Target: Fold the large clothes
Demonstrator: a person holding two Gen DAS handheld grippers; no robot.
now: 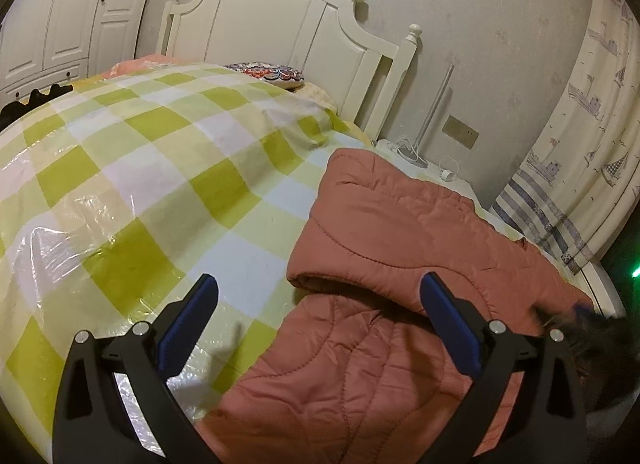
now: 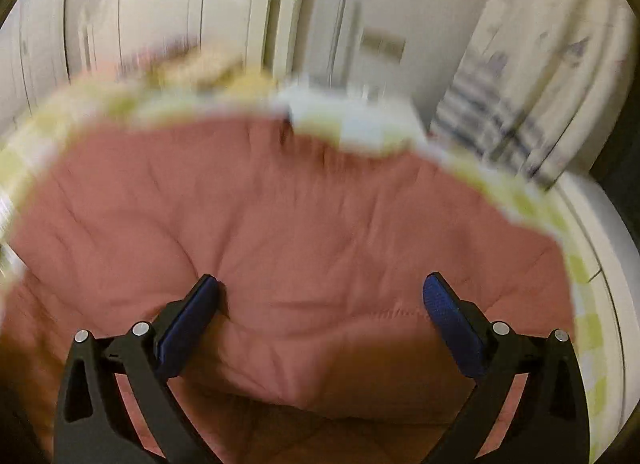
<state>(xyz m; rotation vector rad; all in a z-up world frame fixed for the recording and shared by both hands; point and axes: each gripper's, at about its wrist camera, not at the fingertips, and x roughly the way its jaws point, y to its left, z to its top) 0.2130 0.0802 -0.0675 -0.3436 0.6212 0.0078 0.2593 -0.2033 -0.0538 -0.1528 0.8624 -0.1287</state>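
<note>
jacket position: pink quilted jacket (image 1: 400, 232) flat on the bed (image 1: 120, 168), along its right side edge, near the foot end; partly folded, upper layer doubled over lower.
key relation: jacket right of and below the left gripper (image 1: 318, 296); directly under the right gripper (image 2: 320, 296), so right clearly nearer.
long axis: roughly from the foot of the bed toward the headboard (image 1: 280, 24), parallel to the side edge.
fold edge: rounded, puffy lip across the jacket, just ahead of the left gripper's right finger.
left gripper: spread wide, nothing between the pads; left finger over the bed cover, right finger over fabric, contact unclear.
right gripper: spread wide, a low ridge of jacket between the fingers, pads not pressing on it; view motion-blurred.
material: padded, stitched curved channels, soft matte shell; likely springs back, fold may not stay flat.
bed cover: yellow-green and white check under glossy clear plastic (image 1: 52, 248); looks slick, jacket may slide when pulled.
</note>
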